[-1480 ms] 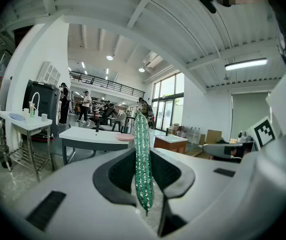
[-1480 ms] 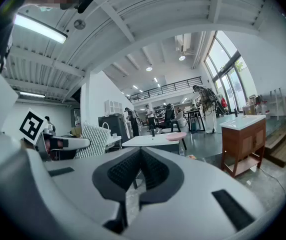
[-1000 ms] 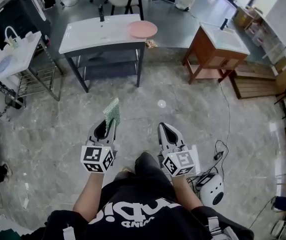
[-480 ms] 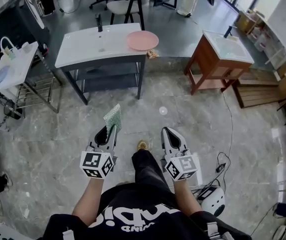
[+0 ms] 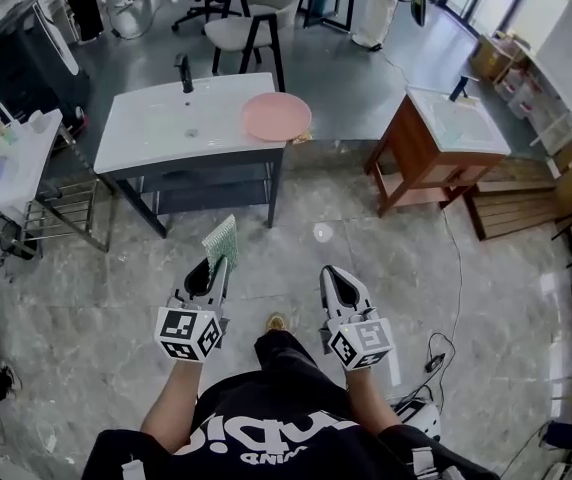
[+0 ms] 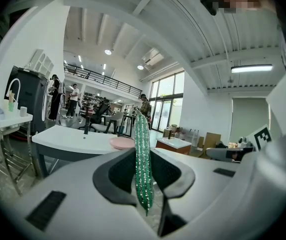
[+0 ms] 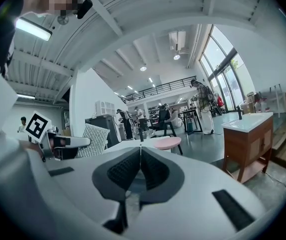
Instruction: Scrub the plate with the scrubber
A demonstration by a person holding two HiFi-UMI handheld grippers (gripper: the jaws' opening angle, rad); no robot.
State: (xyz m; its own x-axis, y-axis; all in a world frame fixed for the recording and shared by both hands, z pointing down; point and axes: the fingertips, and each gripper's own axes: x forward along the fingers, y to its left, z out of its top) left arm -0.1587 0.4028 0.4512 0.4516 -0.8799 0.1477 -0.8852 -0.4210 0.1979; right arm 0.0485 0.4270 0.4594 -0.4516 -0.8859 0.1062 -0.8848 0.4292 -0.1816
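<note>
A pink plate (image 5: 276, 116) lies at the right end of a white sink counter (image 5: 156, 128) ahead of me; it also shows as the plate (image 6: 122, 143) and the plate (image 7: 167, 143) in the gripper views. My left gripper (image 5: 213, 264) is shut on a green scrubber (image 5: 221, 241), which stands edge-on between its jaws as the scrubber (image 6: 143, 164). My right gripper (image 5: 329, 272) is shut with nothing in it, its pads touching. Both grippers hang over the floor, well short of the counter.
A wooden vanity (image 5: 436, 133) with a white basin stands to the right of the counter. A white table (image 5: 1, 163) with bottles stands at the left. Chairs (image 5: 246, 13) and people stand behind the counter. Cables and a white device (image 5: 416, 423) lie on the marble floor at my right.
I have walked toward the sink counter with both grippers; the counter and plate sit lower in the head view and nearer. The scrubber stays gripped in the left gripper.
</note>
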